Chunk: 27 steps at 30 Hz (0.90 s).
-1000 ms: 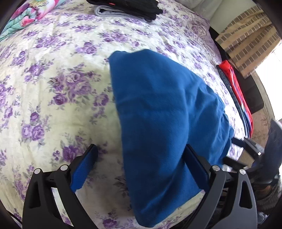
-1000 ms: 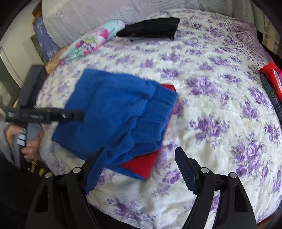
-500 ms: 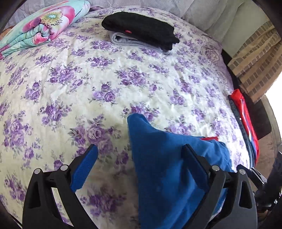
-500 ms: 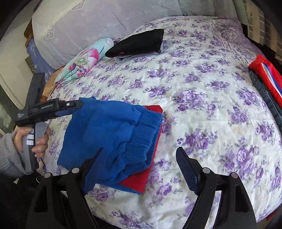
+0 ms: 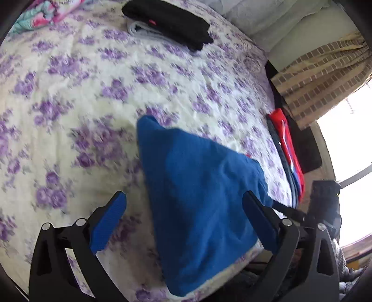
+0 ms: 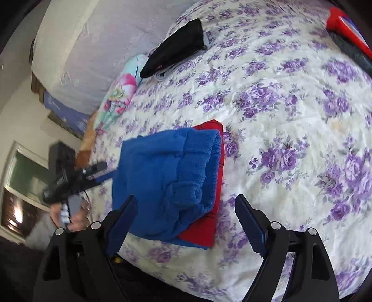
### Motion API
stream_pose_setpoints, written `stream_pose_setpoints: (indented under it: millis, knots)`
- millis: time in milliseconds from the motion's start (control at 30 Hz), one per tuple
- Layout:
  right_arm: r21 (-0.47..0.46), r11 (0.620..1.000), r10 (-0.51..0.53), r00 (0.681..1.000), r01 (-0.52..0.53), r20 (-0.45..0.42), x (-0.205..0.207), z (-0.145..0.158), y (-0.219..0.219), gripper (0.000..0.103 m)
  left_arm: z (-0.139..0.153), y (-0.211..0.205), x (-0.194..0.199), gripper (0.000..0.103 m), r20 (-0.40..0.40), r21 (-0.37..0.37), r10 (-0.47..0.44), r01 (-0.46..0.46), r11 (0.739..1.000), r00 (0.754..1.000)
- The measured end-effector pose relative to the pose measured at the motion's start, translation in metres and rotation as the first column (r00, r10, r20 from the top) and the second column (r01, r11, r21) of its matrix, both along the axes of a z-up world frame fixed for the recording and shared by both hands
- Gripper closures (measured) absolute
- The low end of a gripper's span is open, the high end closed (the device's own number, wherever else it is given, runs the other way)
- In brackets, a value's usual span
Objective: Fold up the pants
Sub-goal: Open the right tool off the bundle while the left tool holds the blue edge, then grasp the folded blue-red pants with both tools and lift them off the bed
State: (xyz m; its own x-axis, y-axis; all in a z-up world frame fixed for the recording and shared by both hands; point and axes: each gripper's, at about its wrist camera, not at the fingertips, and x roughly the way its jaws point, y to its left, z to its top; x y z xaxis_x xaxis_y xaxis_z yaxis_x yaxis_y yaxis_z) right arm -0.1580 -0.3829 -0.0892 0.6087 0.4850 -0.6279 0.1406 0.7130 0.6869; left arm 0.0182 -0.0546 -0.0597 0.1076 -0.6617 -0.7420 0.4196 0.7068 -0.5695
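Observation:
Folded blue pants (image 5: 200, 192) lie near the front edge of the floral bed (image 5: 69, 93). In the right wrist view the blue pants (image 6: 167, 181) rest on a folded red garment (image 6: 209, 209). My left gripper (image 5: 183, 218) is open, its fingers wide on either side of the pants and no pad pressing. From the right wrist view, a hand holds the left gripper (image 6: 102, 172) just off the pants' left edge. My right gripper (image 6: 186, 223) is open over the pile's near corner, jaws still opening, gripping nothing.
A black folded garment (image 5: 167, 22) on a grey one lies far back on the bed. A floral pillow (image 6: 121, 93) sits at the back left. A red and dark clothes stack (image 5: 288, 148) lines the bed's right edge, with a curtain (image 5: 325, 76) beyond.
Both views have shifted and gone blurry; the right view has rolled so the bed looks tilted. The left view tipped up, then back over the pants. The pants stay put on the red garment.

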Motion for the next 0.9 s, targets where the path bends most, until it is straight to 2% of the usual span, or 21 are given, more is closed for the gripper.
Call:
stream_pose_setpoints:
  millis: [67,133,233,333,467,533,600,633,700,733,800,900]
  knots:
    - [0.05,0.998,-0.024,1.0,0.025,-0.018,0.008,-0.01,-0.006,0.024,-0.014,-0.008,-0.012,0.009,-0.044,-0.006,-0.058,0.058,0.998,0.997]
    - [0.066,0.997,-0.034,0.999,0.036,-0.035,0.015,-0.019,-0.007,0.028,-0.028,-0.018,-0.022,0.016,-0.092,-0.005,-0.112,0.112,0.994,0.989]
    - [0.109,0.993,-0.043,0.998,0.048,-0.054,0.024,-0.031,-0.01,0.033,-0.042,-0.026,-0.03,0.016,-0.142,0.001,-0.153,0.154,0.988,0.978]
    - [0.149,0.988,-0.038,0.997,0.047,-0.061,0.03,-0.042,-0.012,0.036,-0.046,-0.03,-0.027,0.016,-0.158,-0.003,-0.158,0.159,0.987,0.975]
    - [0.156,0.987,-0.023,0.998,0.033,-0.062,0.038,-0.049,-0.008,0.038,-0.047,-0.042,-0.027,0.016,-0.15,0.022,-0.162,0.167,0.986,0.975]
    - [0.172,0.985,-0.007,0.998,0.018,-0.065,0.045,-0.05,-0.003,0.047,-0.046,-0.049,-0.027,0.016,-0.135,0.037,-0.148,0.154,0.987,0.98]
    - [0.152,0.988,-0.004,0.998,0.014,-0.065,0.046,-0.046,0.001,0.051,-0.042,-0.052,-0.027,0.017,-0.117,0.055,-0.141,0.148,0.987,0.983]
    - [0.14,0.99,0.002,0.998,0.006,-0.057,0.046,-0.043,0.002,0.054,-0.041,-0.052,-0.027,0.02,-0.109,0.063,-0.133,0.141,0.988,0.985]
    - [0.114,0.993,0.004,0.999,0.001,-0.043,0.042,-0.035,0.005,0.062,-0.038,-0.049,-0.026,0.034,-0.098,0.066,-0.112,0.119,0.991,0.989]
    - [0.101,0.995,0.004,0.999,-0.001,-0.036,0.041,-0.031,0.007,0.062,-0.037,-0.045,-0.026,0.037,-0.095,0.059,-0.106,0.112,0.992,0.99]
    - [0.07,0.998,0.005,1.0,-0.002,-0.03,0.04,-0.023,0.011,0.065,-0.034,-0.039,-0.025,0.051,-0.086,0.052,-0.091,0.096,0.994,0.992]
    - [0.056,0.998,0.016,1.0,-0.016,-0.003,0.042,-0.004,0.014,0.068,-0.021,-0.031,-0.024,0.06,-0.058,0.031,-0.08,0.082,0.996,0.995]
